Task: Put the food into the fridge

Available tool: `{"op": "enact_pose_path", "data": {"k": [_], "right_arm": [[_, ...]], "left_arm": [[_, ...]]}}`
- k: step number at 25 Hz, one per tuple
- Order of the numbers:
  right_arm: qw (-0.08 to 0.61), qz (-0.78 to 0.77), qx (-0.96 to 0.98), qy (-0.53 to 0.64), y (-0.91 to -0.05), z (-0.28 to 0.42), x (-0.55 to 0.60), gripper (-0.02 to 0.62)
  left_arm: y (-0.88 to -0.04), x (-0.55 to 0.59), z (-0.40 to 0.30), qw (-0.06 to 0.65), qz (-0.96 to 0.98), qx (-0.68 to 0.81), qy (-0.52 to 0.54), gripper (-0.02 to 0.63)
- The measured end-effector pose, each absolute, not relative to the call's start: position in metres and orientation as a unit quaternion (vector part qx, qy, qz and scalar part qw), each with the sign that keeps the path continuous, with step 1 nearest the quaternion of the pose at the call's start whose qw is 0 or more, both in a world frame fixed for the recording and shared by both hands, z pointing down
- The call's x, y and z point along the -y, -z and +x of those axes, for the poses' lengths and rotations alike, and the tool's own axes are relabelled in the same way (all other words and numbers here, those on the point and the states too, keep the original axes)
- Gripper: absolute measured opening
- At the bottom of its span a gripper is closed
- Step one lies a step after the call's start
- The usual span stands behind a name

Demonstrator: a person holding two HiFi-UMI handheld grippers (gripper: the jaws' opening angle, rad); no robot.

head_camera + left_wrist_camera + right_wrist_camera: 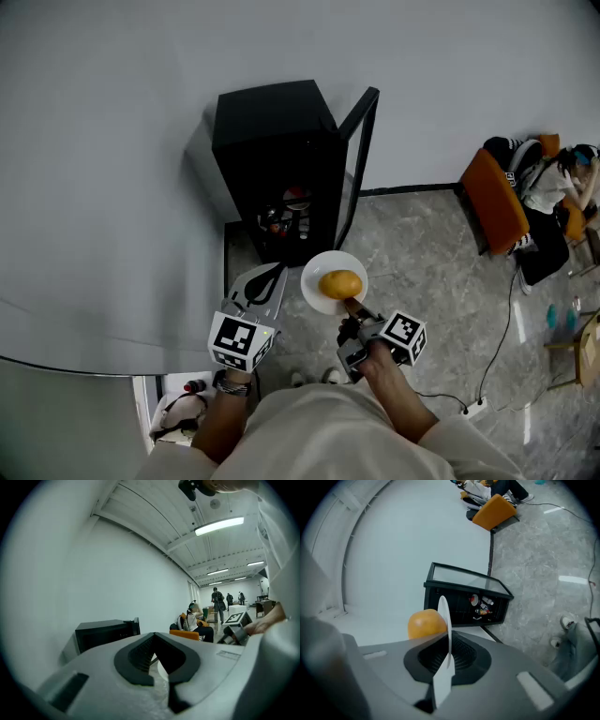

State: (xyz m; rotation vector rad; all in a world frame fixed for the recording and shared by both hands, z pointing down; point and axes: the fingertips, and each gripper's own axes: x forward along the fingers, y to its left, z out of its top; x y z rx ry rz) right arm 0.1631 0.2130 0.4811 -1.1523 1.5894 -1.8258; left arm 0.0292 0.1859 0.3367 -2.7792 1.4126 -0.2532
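A small black fridge (277, 155) stands on the floor against the white wall, its glass door (360, 159) swung open to the right. Bottles and packets (482, 605) lie on its lower shelf. My right gripper (351, 305) is shut on the rim of a white plate (323, 298), which carries a round orange food item (340, 284). In the right gripper view the plate (444, 620) stands edge-on between the jaws, with the orange food (425, 623) to its left. The plate hovers just in front of the fridge opening. My left gripper (277, 270) is beside the plate on the left, shut and holding nothing.
An orange chair (494, 202) and a seated person (553, 183) are at the right by the wall. A cable (507, 319) runs over the grey stone floor to a power strip (473, 408). More people stand far down the hall (218, 599).
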Motion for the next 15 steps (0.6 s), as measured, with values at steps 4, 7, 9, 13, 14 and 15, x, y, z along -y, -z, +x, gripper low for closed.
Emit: {"op": "enact_pose_path", "data": {"k": [4,7,9,13,14,15], "right_arm": [[0.228,-0.418,-0.581,0.66,-0.477,0.167,-0.209,0.011],[0.223,-0.417,-0.589,0.655,-0.475,0.169,-0.209,0.011],[0.219,-0.416,-0.592,0.654,-0.475,0.171,-0.208,0.011],[0.213,-0.413,-0.59,0.66,-0.478,0.175,-0.207,0.011],[0.212,-0.413,-0.59,0.66,-0.479,0.177,-0.207,0.011],[0.21,-0.413,-0.59,0.662,-0.48,0.179,-0.206,0.011]], "left_arm": [[-0.334,-0.181,0.034,0.006,-0.889,-0.451,0.083,0.005],[-0.333,-0.183,0.036,0.006,-0.888,-0.454,0.079,0.005],[-0.333,-0.184,0.038,0.007,-0.887,-0.456,0.077,0.005],[-0.337,-0.184,0.042,0.003,-0.884,-0.462,0.078,0.005],[-0.338,-0.184,0.043,0.001,-0.883,-0.463,0.078,0.005],[-0.339,-0.184,0.045,0.0,-0.882,-0.464,0.077,0.005]]}}
